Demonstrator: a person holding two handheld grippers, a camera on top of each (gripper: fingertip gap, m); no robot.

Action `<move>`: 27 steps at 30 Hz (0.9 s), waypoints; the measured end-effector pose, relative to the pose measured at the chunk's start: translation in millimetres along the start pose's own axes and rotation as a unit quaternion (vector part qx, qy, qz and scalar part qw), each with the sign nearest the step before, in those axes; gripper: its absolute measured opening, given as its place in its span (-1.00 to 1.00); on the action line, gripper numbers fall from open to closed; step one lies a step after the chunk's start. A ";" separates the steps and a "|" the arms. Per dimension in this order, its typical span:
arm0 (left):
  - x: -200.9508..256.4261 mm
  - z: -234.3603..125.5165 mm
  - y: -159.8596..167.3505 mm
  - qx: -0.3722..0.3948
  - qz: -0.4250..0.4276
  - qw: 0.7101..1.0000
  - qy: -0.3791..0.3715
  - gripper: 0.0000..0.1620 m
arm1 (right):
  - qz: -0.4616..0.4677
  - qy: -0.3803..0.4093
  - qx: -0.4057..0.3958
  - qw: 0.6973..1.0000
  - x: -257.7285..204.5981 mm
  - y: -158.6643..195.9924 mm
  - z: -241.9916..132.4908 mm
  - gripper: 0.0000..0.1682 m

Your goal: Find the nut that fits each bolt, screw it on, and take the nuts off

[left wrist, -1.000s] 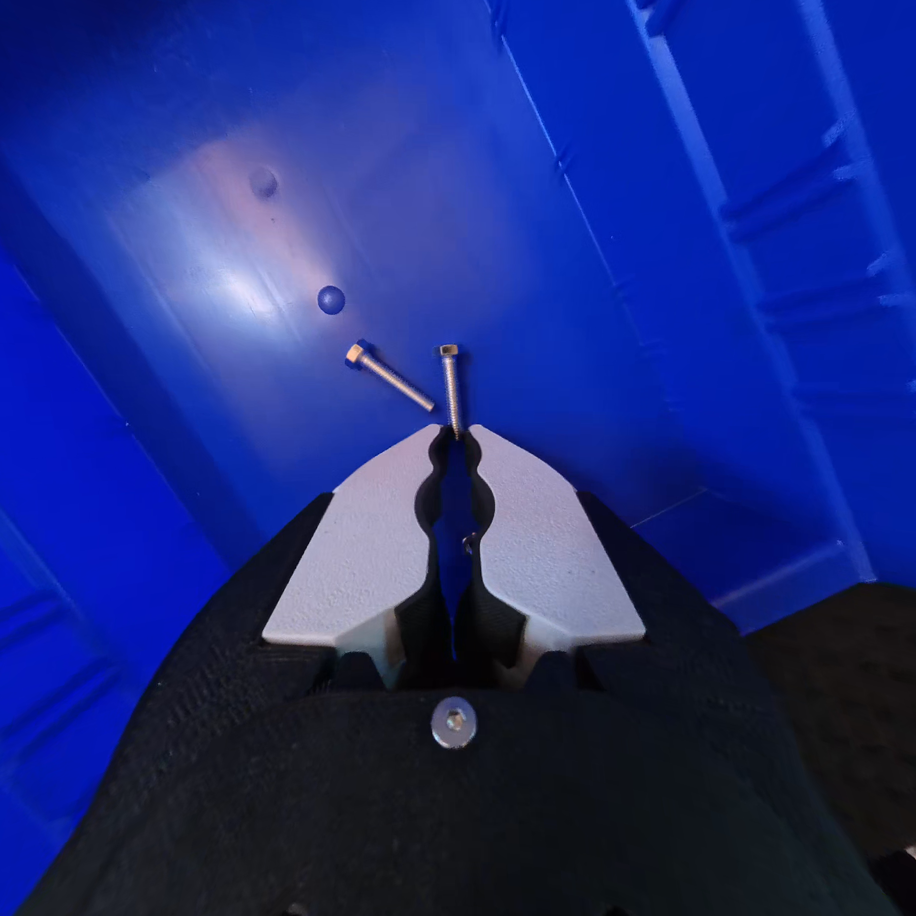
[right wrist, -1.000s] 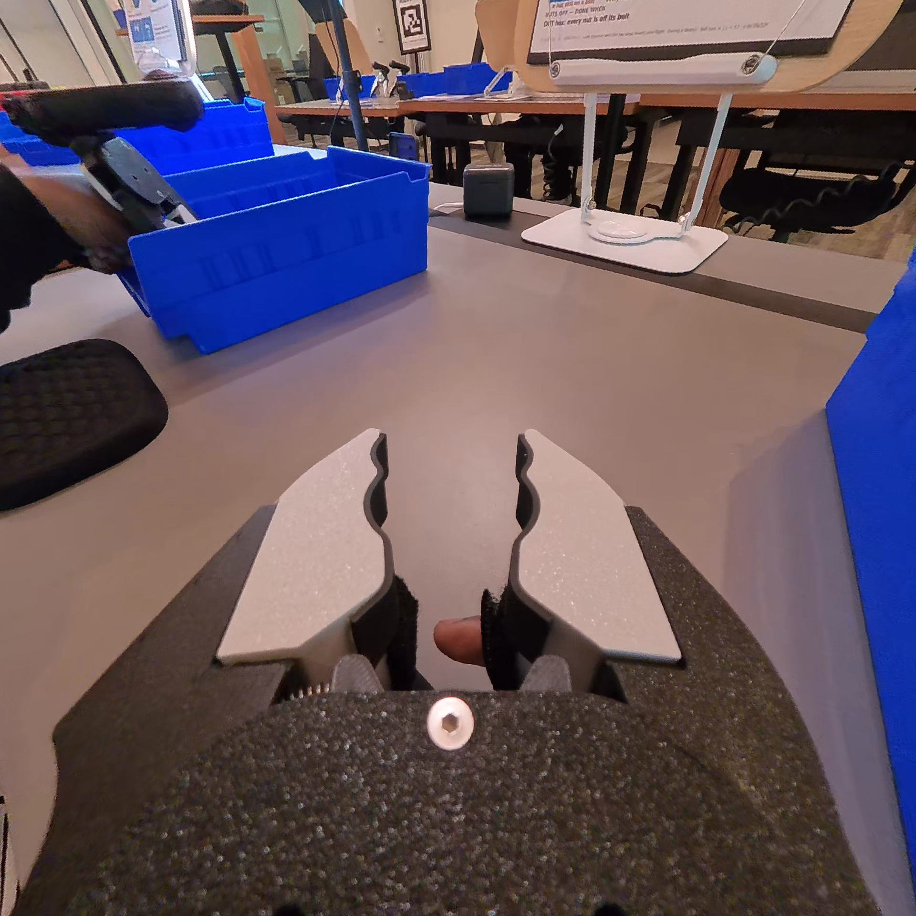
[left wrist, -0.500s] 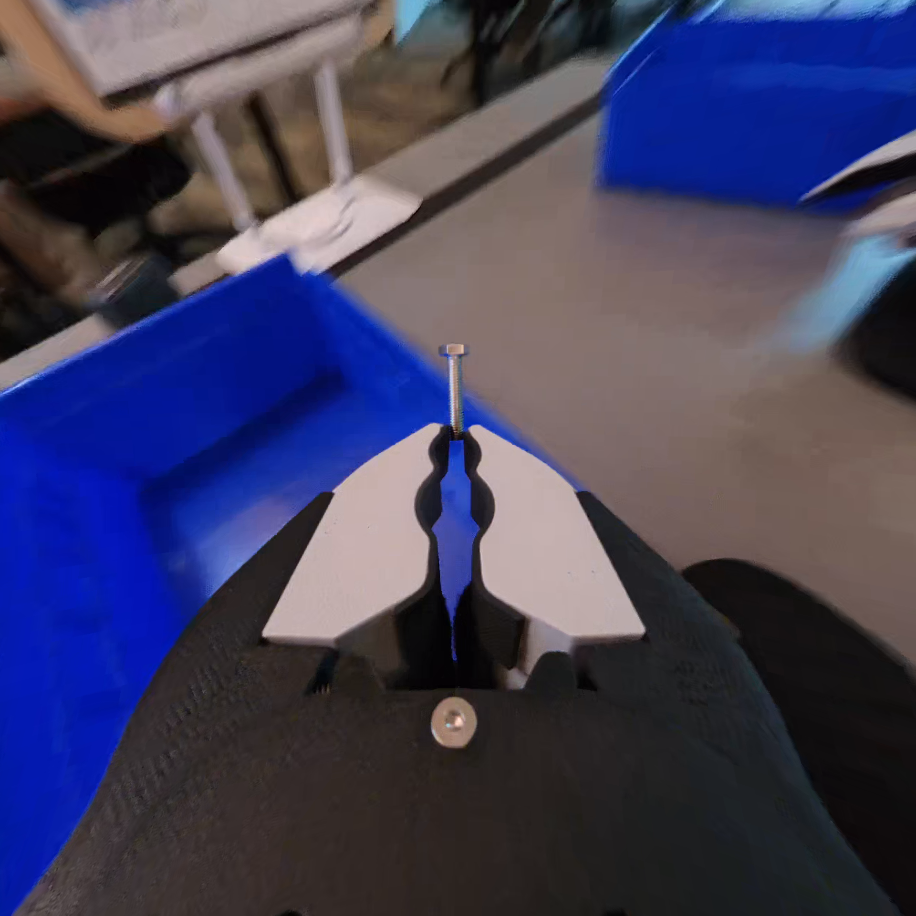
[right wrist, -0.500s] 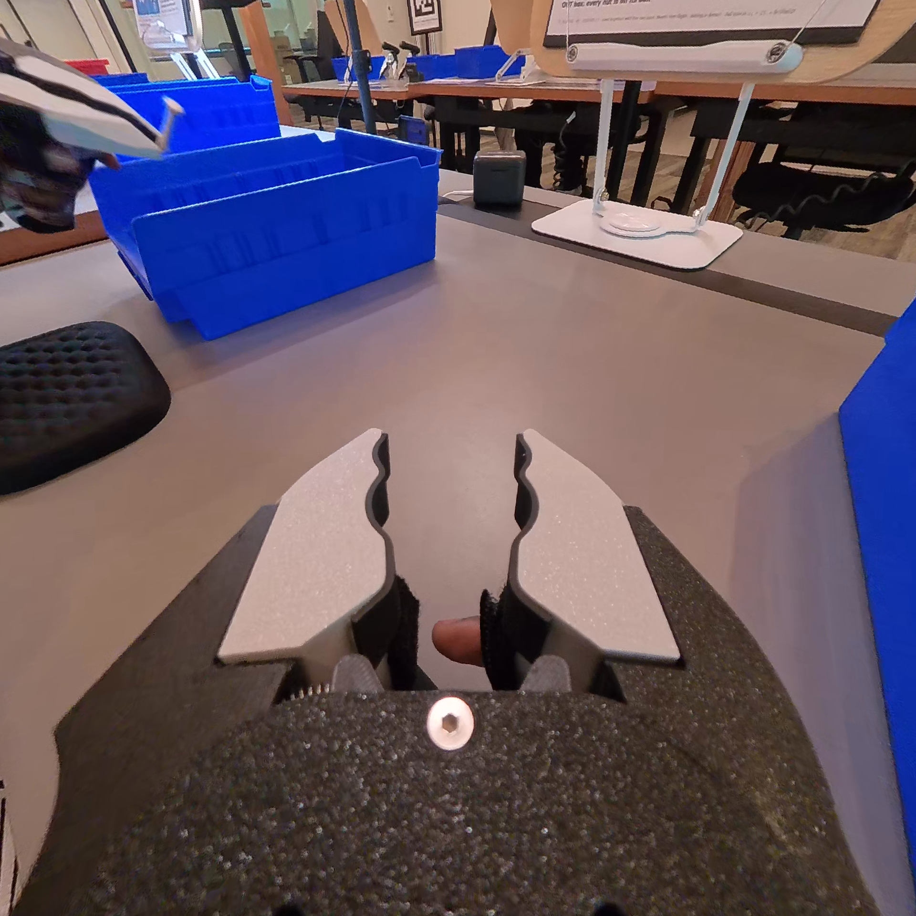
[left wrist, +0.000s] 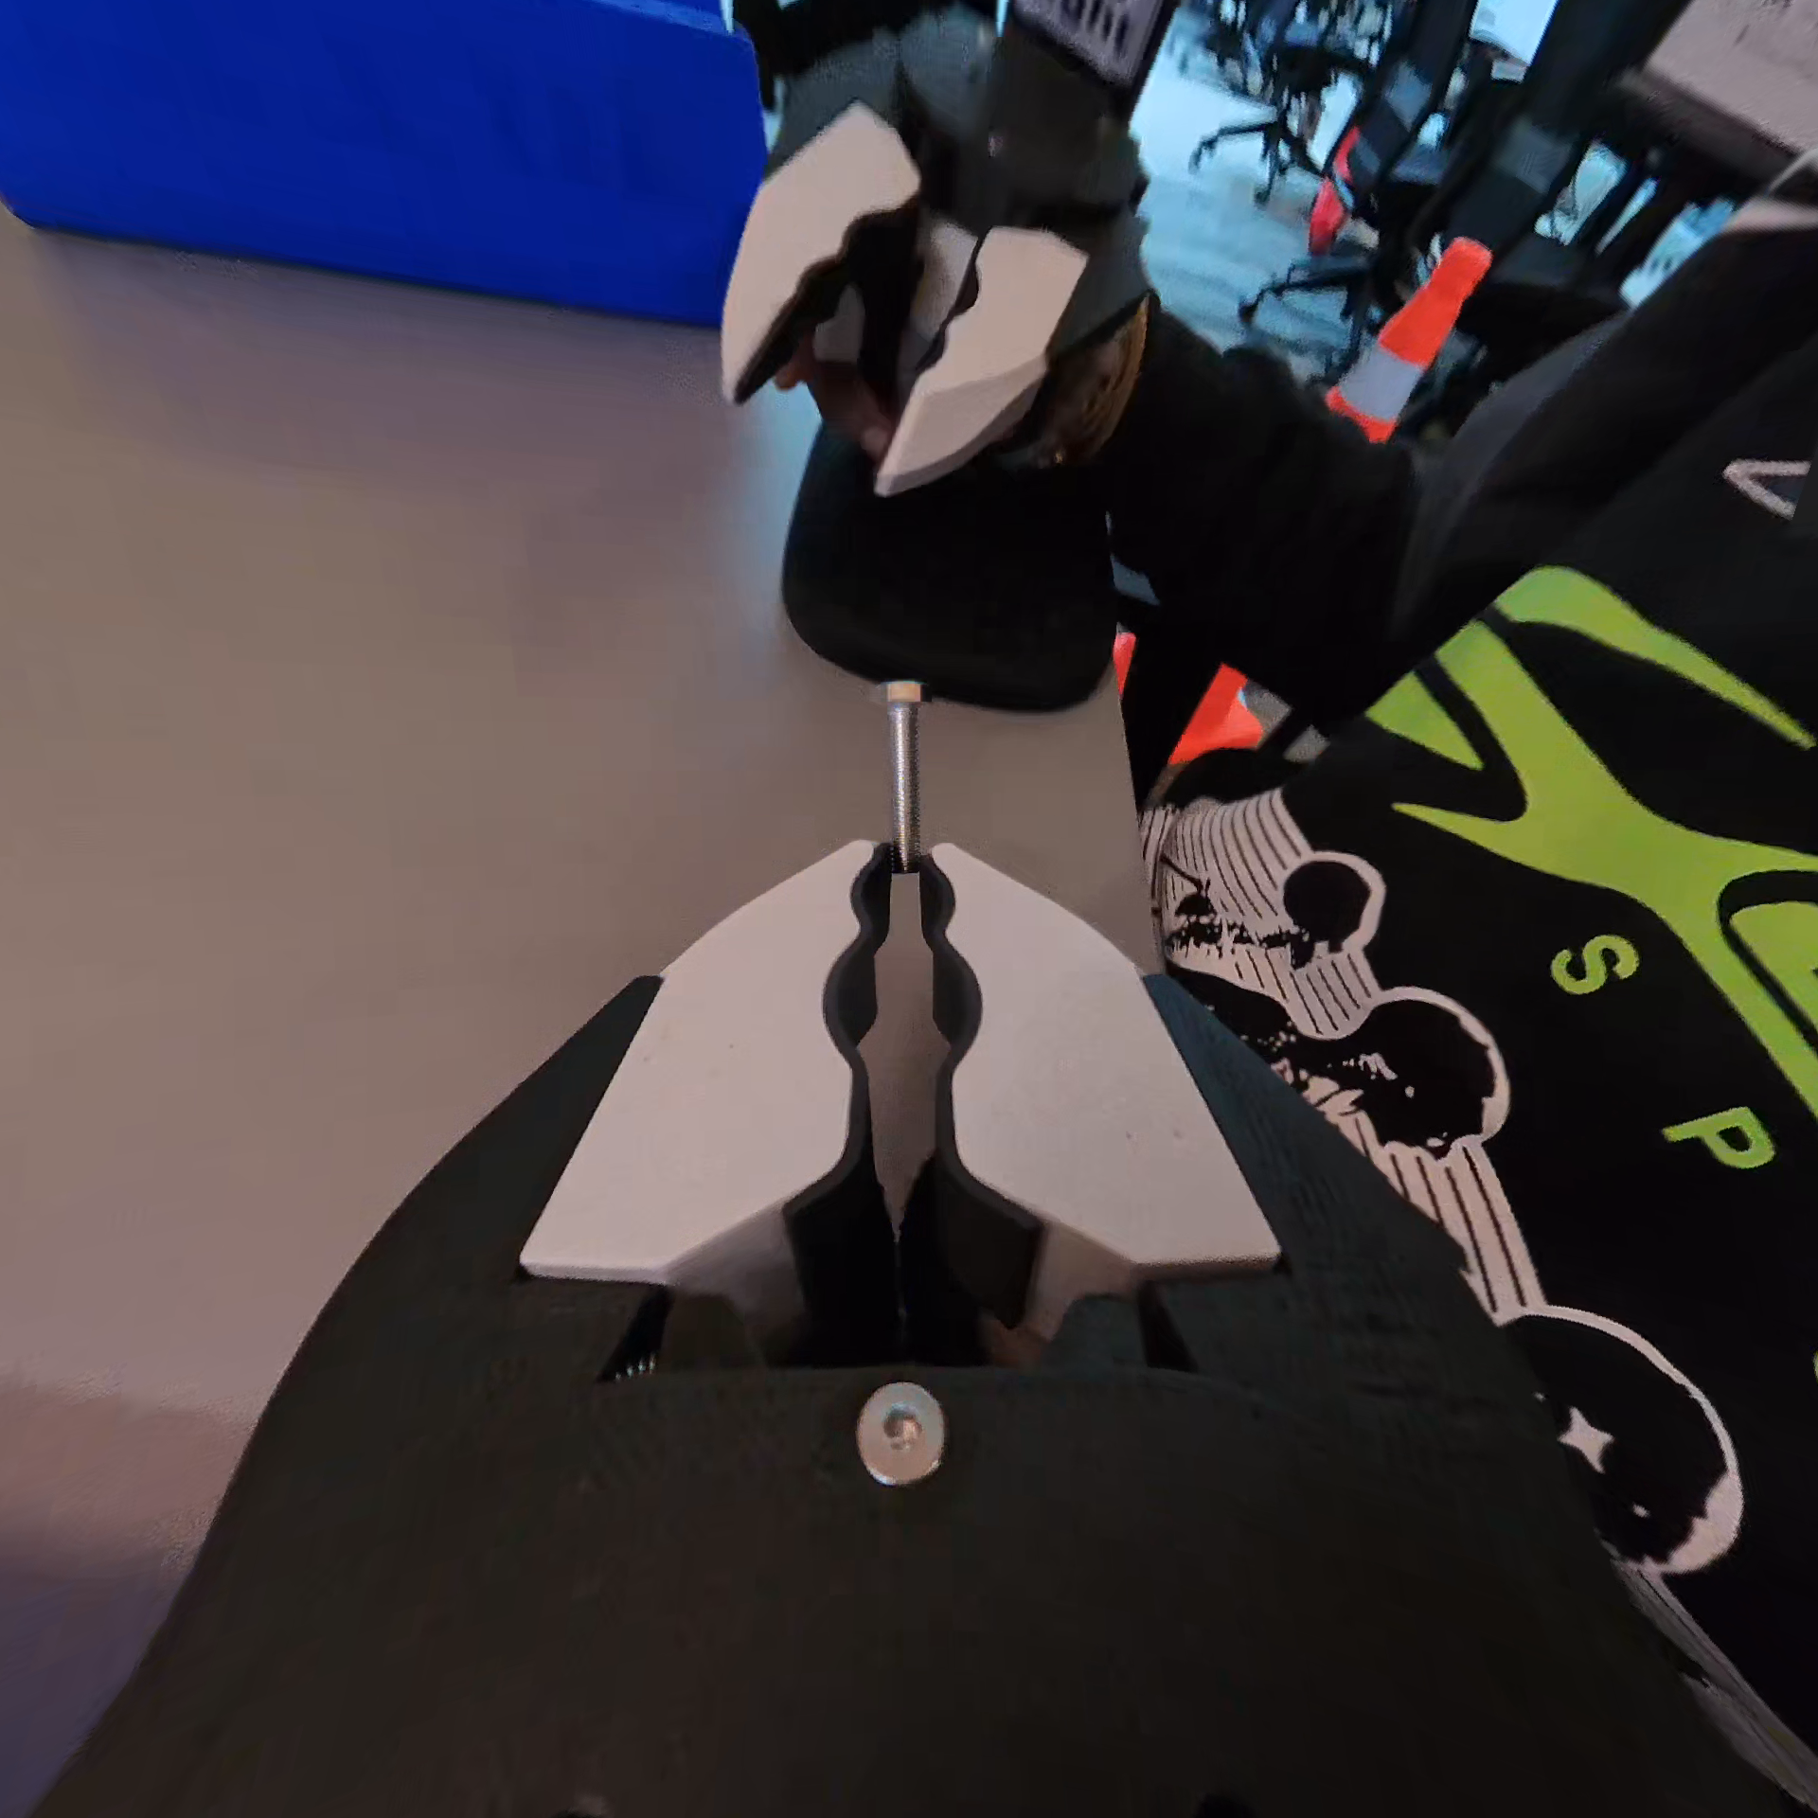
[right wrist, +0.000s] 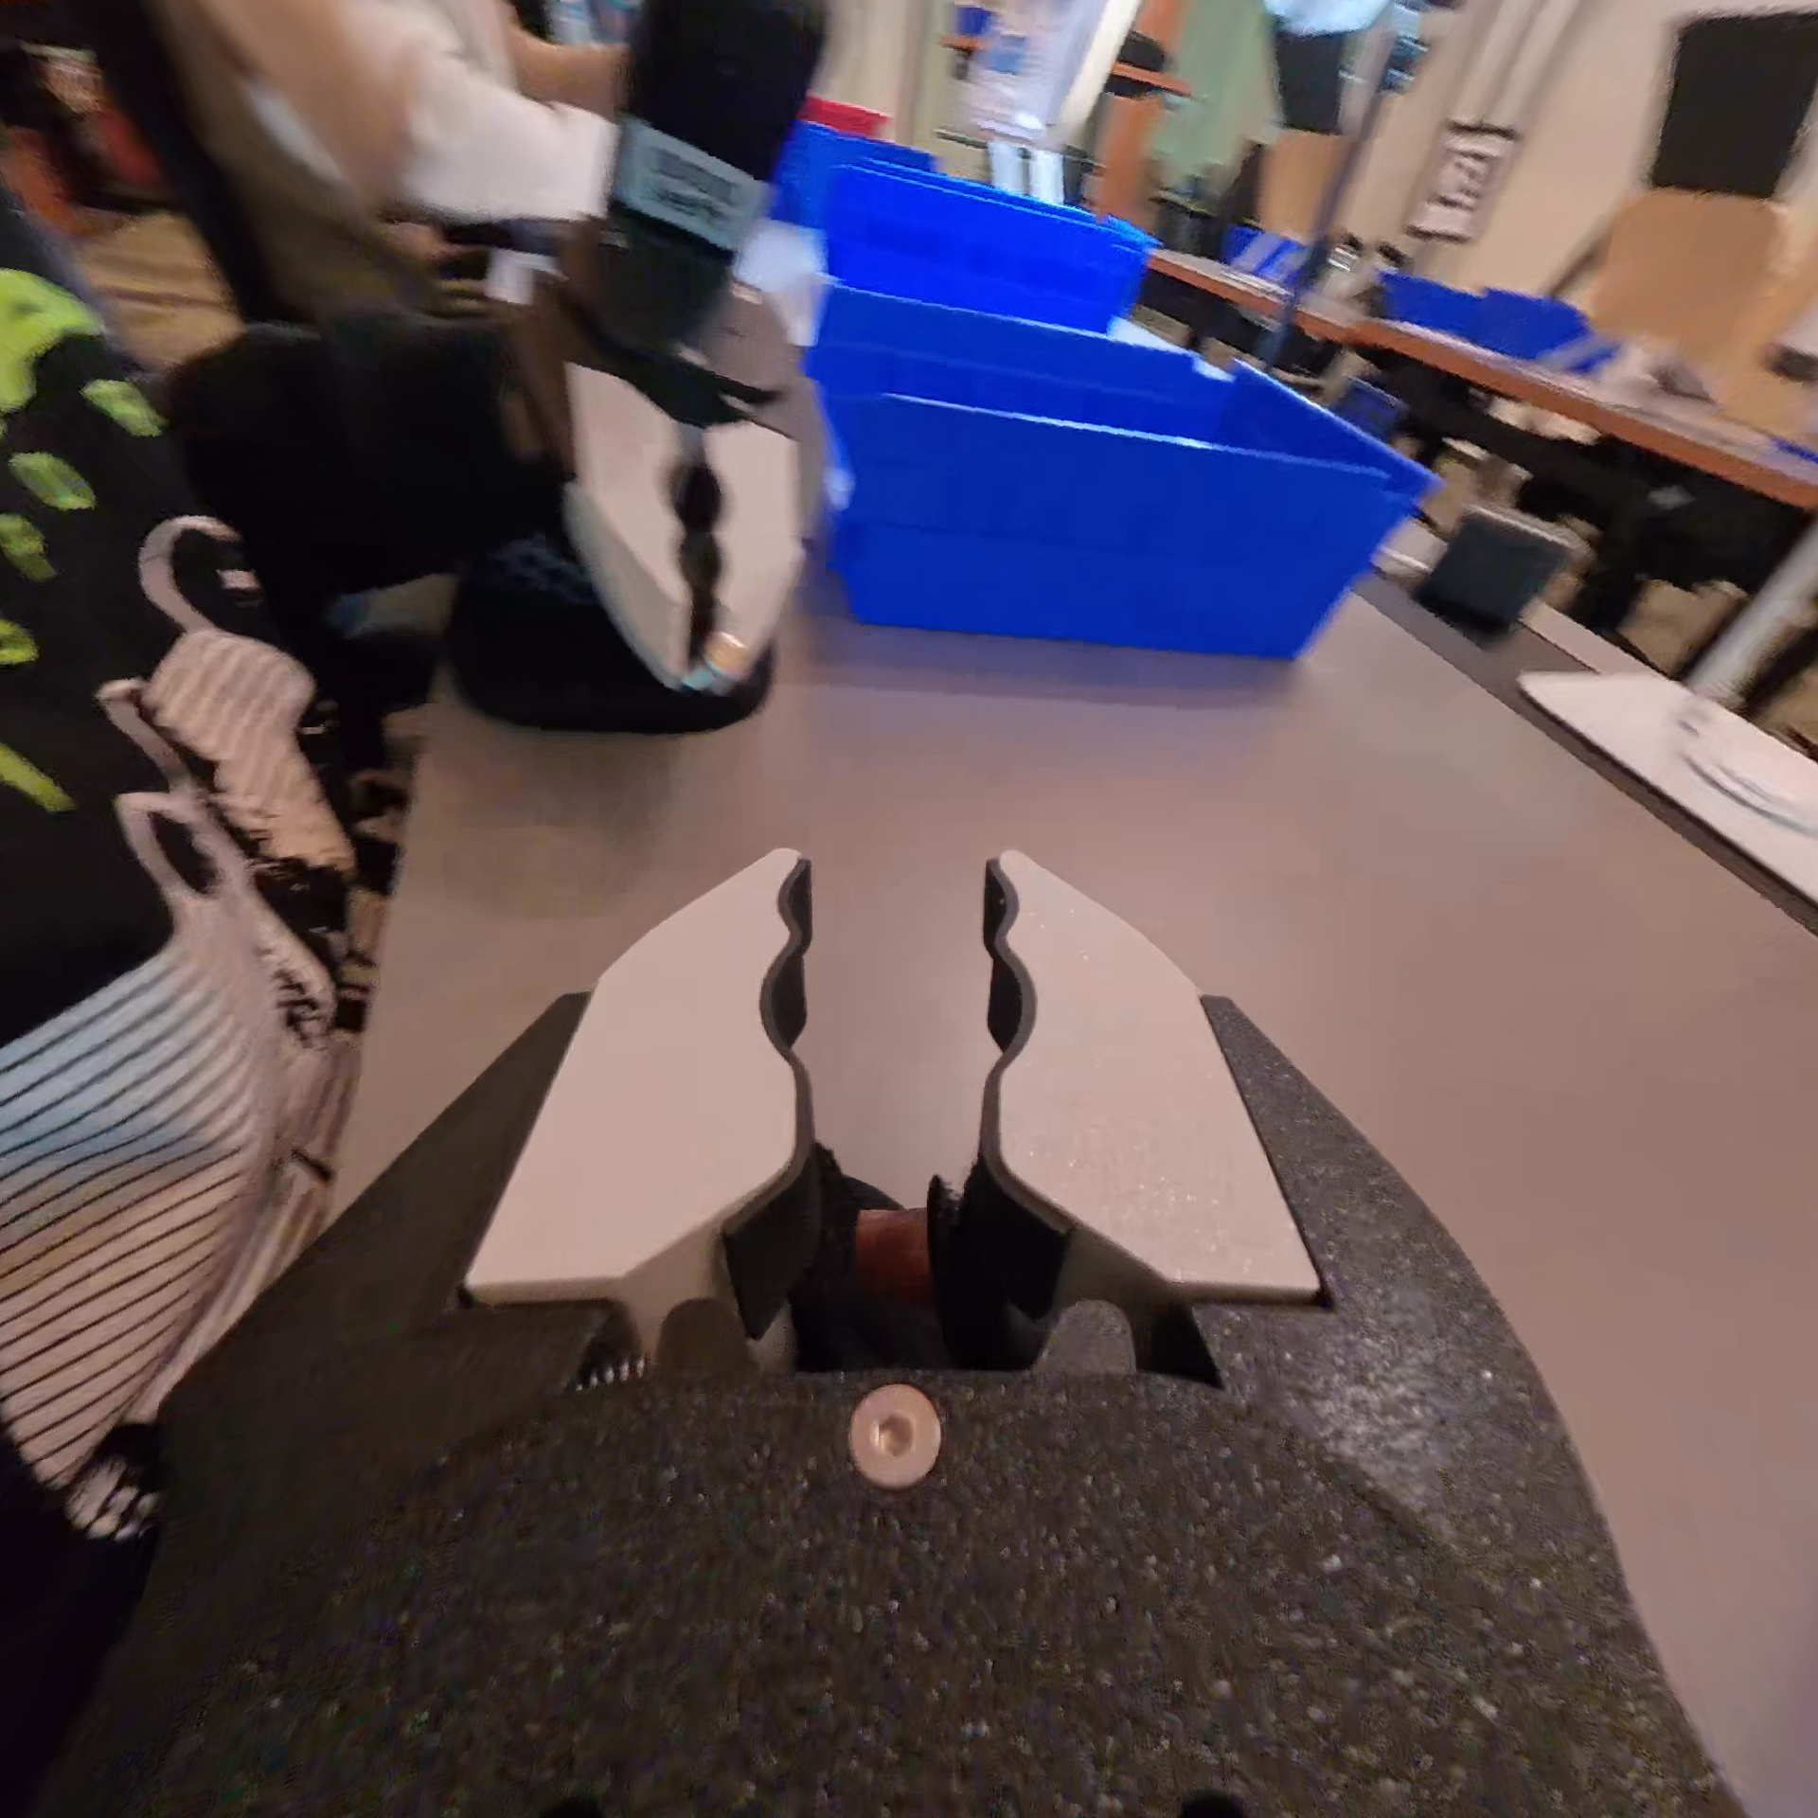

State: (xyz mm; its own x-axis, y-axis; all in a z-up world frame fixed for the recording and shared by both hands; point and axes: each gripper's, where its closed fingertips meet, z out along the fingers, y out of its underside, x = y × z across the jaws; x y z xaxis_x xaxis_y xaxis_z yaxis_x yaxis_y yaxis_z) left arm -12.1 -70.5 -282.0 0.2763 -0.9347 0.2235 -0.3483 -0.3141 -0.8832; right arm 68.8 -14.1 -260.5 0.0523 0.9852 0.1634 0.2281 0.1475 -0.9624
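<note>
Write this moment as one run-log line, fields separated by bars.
left gripper: shut on bolt, head outward | right gripper: open, empty | nut: none in view | table: grey

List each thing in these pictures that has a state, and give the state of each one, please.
left gripper: shut on the bolt's threaded end.
bolt: held off the table, head pointing away, no nut on it.
right gripper: open, empty.
blue bin: resting on the table, open at the top, contents hidden.
</note>
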 end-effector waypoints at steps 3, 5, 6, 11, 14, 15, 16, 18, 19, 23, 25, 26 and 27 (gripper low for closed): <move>4.6 8.2 5.7 -0.033 0.016 0.999 0.009 -0.93 | -0.011 -0.094 0.020 0.995 -35.9 -11.7 10.1 -0.65; 6.4 11.8 7.6 -0.042 0.017 0.999 0.016 -0.93 | -0.012 -0.133 0.022 0.991 -51.2 -15.6 20.0 -0.65; 6.2 13.4 10.1 -0.050 0.016 0.998 0.017 -0.93 | -0.014 -0.138 0.016 0.990 -54.7 -15.3 26.1 -0.65; 8.9 16.1 14.9 -0.067 0.025 0.997 0.025 -0.93 | -0.023 -0.157 -0.038 0.987 -62.0 -4.8 47.1 -0.67; 9.4 15.6 14.5 -0.064 0.023 0.997 0.029 -0.93 | -0.023 -0.166 -0.060 0.984 -64.8 0.9 51.5 -0.71; 9.9 15.6 14.6 -0.065 0.024 0.997 0.031 -0.93 | -0.021 -0.166 -0.061 0.984 -64.6 1.2 52.2 -0.72; 10.5 15.9 15.2 -0.067 0.026 0.997 0.032 -0.93 | -0.021 -0.165 -0.059 0.984 -64.4 0.3 52.6 -0.74; 11.5 16.7 16.7 -0.073 0.030 0.996 0.034 -0.93 | -0.023 -0.167 -0.054 0.984 -65.6 -1.8 53.5 -0.76; 12.0 17.0 17.1 -0.075 0.031 0.996 0.035 -0.93 | -0.025 -0.169 -0.054 0.984 -66.7 -1.8 54.2 -0.78; 13.2 16.1 16.5 -0.072 0.033 0.996 0.039 -0.93 | -0.028 -0.173 -0.066 0.982 -68.6 2.0 56.9 -0.86; 14.0 16.0 16.6 -0.072 0.036 0.996 0.041 -0.93 | -0.029 -0.175 -0.063 0.982 -69.0 1.4 57.1 -0.86; 13.9 15.9 16.1 -0.070 0.036 0.996 0.040 -0.93 | -0.028 -0.173 -0.061 0.983 -68.6 0.7 56.9 -0.86; 13.3 15.4 14.4 -0.064 0.035 0.997 0.039 -0.93 | -0.025 -0.170 -0.055 0.984 -67.1 -1.2 56.6 -0.87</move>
State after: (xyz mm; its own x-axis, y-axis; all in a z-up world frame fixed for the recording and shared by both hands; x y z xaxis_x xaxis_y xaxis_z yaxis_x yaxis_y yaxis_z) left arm 0.4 -84.9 -298.0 0.1791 -0.9637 0.1982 -0.4780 -0.2613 -0.8386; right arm 10.0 -75.4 -282.6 -0.2860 0.9520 0.1092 0.3264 0.2040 -0.9230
